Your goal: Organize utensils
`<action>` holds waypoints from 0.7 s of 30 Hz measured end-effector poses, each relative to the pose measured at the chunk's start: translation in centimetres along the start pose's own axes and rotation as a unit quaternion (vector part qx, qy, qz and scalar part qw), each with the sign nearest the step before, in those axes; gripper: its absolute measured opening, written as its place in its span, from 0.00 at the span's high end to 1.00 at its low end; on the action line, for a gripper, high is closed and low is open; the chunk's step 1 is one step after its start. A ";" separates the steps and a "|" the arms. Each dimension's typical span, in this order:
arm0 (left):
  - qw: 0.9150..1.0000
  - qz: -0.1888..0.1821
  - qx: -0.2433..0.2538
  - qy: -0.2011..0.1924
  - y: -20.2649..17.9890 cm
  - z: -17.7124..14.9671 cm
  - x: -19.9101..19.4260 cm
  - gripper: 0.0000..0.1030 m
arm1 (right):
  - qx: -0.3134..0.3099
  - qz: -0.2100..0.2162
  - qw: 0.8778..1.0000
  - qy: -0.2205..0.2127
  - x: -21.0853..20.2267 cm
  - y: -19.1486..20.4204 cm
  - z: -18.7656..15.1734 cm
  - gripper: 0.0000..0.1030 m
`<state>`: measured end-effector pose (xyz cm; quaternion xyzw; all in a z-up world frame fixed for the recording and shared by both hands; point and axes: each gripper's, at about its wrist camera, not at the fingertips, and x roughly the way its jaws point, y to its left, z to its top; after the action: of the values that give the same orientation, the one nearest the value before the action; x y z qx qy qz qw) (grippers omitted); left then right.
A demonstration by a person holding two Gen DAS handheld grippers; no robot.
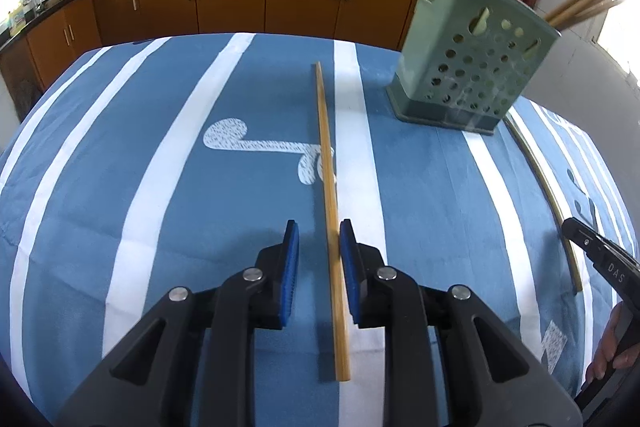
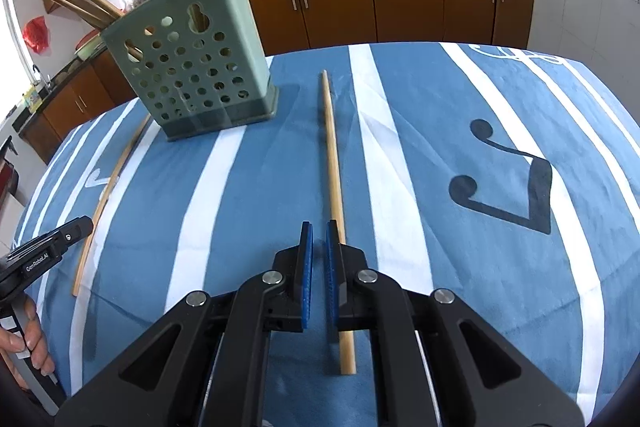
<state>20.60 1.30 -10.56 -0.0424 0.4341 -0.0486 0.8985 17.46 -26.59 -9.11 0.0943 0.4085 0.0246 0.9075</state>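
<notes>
Left wrist view: left gripper (image 1: 319,247), jaws released around a chopstick (image 1: 329,195) lying centre frame on the striped desk (image 1: 160,187) — green holder (image 1: 472,63) at upper right; "DAS" is read on the right gripper at the right edge. Right wrist view: right gripper (image 2: 318,251), jaws clenched, empty — "GenRobot.AI" is read at the lower left.

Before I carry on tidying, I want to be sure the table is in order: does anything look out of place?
Yes. Two chopsticks lie loose on the striped cloth instead of standing in the green holder with the rest: one chopstick by the left gripper, another chopstick by the right gripper. Nothing looks spilled or broken.
</notes>
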 end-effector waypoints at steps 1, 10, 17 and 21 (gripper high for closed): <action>1.000 0.001 0.002 0.000 -0.1 -0.1 0.1 0.78 | 0.001 -0.001 1.000 0.000 0.0 -0.1 0.0 0.92; 1.000 0.000 0.009 -0.002 -0.2 -0.3 0.0 0.78 | 0.005 0.003 1.000 -0.016 -0.8 -0.6 0.0 0.70; 1.000 -0.003 0.013 -0.004 -0.1 -0.4 -0.2 0.78 | -0.004 -0.017 1.000 0.000 0.0 -1.0 -0.3 0.82; 1.000 0.002 0.020 -0.008 -0.3 -0.6 -0.2 0.78 | -0.013 -0.019 1.000 0.003 0.1 -0.8 -0.3 0.90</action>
<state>20.01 1.04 -10.76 -0.0236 0.4259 -0.0554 0.9028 17.32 -27.28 -9.51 0.0748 0.4126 0.0127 0.9077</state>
